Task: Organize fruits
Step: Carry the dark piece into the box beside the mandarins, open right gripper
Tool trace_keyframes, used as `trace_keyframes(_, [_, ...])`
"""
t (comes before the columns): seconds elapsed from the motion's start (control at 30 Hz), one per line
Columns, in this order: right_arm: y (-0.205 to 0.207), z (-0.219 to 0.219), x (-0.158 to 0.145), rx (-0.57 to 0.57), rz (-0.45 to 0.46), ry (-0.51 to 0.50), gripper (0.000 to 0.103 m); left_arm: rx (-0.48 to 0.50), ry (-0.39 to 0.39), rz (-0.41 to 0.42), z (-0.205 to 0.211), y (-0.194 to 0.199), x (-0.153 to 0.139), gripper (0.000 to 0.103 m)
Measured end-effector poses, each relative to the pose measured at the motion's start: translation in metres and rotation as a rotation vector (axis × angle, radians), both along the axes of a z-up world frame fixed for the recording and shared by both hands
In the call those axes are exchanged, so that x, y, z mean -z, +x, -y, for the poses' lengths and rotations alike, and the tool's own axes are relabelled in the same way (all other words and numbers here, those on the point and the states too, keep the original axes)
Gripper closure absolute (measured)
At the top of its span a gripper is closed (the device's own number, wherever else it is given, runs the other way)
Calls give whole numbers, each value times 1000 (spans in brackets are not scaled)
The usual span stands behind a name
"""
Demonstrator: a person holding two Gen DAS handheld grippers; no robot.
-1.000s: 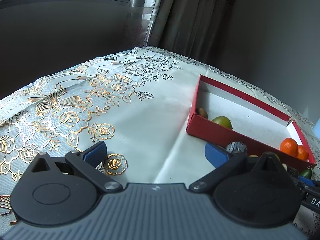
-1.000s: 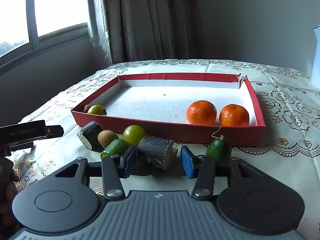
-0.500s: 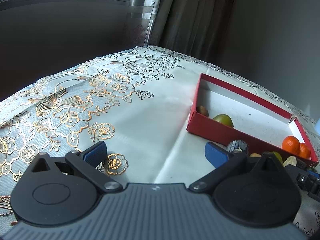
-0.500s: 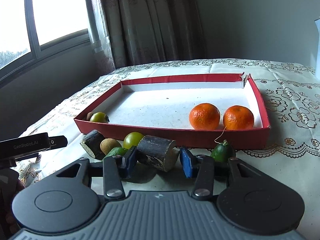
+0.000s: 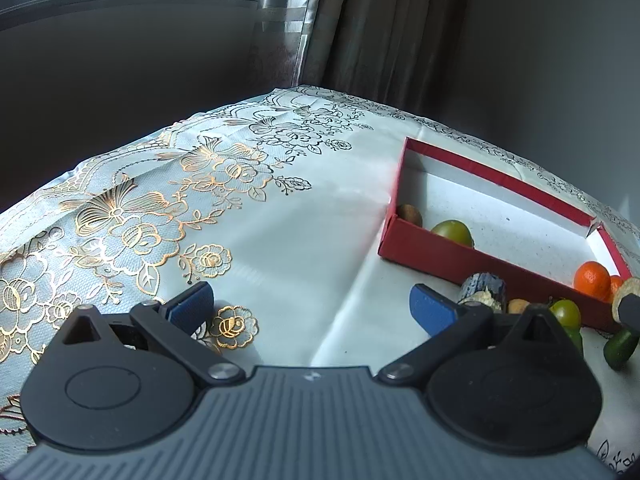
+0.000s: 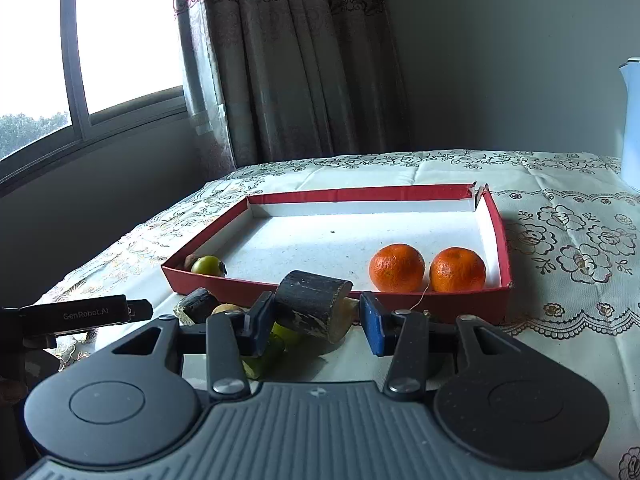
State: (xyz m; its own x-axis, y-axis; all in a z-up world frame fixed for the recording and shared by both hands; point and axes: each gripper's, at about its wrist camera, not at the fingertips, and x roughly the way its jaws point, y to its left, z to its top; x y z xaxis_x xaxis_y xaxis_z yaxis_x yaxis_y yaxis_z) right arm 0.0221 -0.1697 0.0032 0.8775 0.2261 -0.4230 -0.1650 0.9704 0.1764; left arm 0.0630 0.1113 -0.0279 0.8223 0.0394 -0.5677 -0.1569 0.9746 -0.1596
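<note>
While the right gripper (image 6: 316, 316) clamps a dark bark-covered log piece (image 6: 314, 304), hiding the green fruits (image 6: 276, 340) below, the left gripper (image 5: 310, 308) gapes wide, empty.

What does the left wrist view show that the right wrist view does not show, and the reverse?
Only the left wrist view shows the open, empty left claw over gold-flowered tablecloth.

Only the right wrist view shows the right claw shut on a dark sugarcane piece, the bright window and a white jug.

Both show the shallow red cardboard tray, two orange tangerines and a green round fruit inside it.
</note>
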Motion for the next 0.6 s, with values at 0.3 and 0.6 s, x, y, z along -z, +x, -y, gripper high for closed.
trace_keyframes(0.3, [19,3,-17,21,52,-20,58,-6,56,-29,7,4,1,0])
trace_keyframes(0.6, [49,-5,-14,31,47,-61,58,-3,80,-40,10,5,1,0])
